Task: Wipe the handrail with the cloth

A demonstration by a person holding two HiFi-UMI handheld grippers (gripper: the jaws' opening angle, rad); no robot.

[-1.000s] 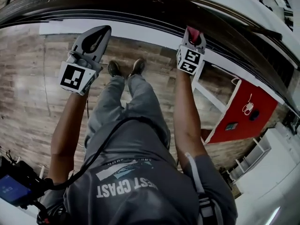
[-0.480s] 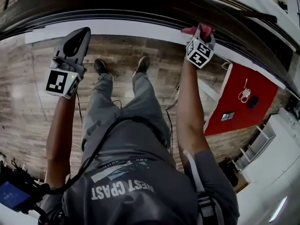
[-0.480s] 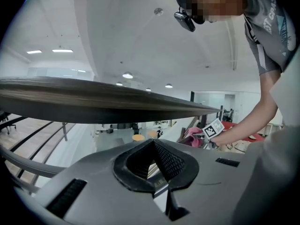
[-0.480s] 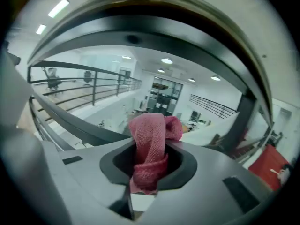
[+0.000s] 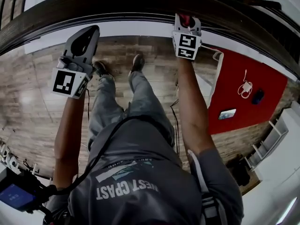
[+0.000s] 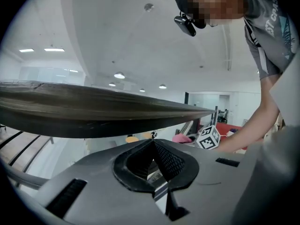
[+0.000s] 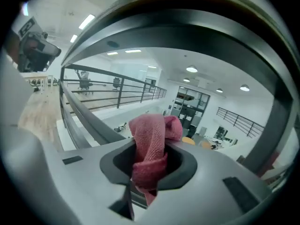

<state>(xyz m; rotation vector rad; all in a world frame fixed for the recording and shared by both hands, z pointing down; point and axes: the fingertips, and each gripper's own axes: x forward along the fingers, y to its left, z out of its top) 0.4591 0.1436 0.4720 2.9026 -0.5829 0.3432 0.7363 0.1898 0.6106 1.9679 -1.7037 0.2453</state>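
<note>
The dark wooden handrail [image 5: 117, 3] curves across the top of the head view. My right gripper [image 5: 186, 18] is shut on a pink cloth [image 5: 183, 18] and holds it up against the rail's underside. In the right gripper view the cloth [image 7: 151, 146] bunches out of the jaws, with the handrail [image 7: 197, 20] arching just overhead. My left gripper [image 5: 90, 31] is shut and holds nothing, its tip just short of the rail. In the left gripper view the handrail [image 6: 93, 111] runs just above the left gripper [image 6: 153, 143], and the cloth [image 6: 182, 138] shows far off.
A red panel [image 5: 248, 97] with a white cable and a phone on it lies at the right on the wood floor [image 5: 28, 93]. The person's legs and shoes [image 5: 136, 62] stand below the rail. Metal balustrade bars [image 7: 89, 121] run beneath the rail.
My right gripper slid right along the rail with the cloth, then came back left. The left gripper stayed beneath the rail with only a small shift.
</note>
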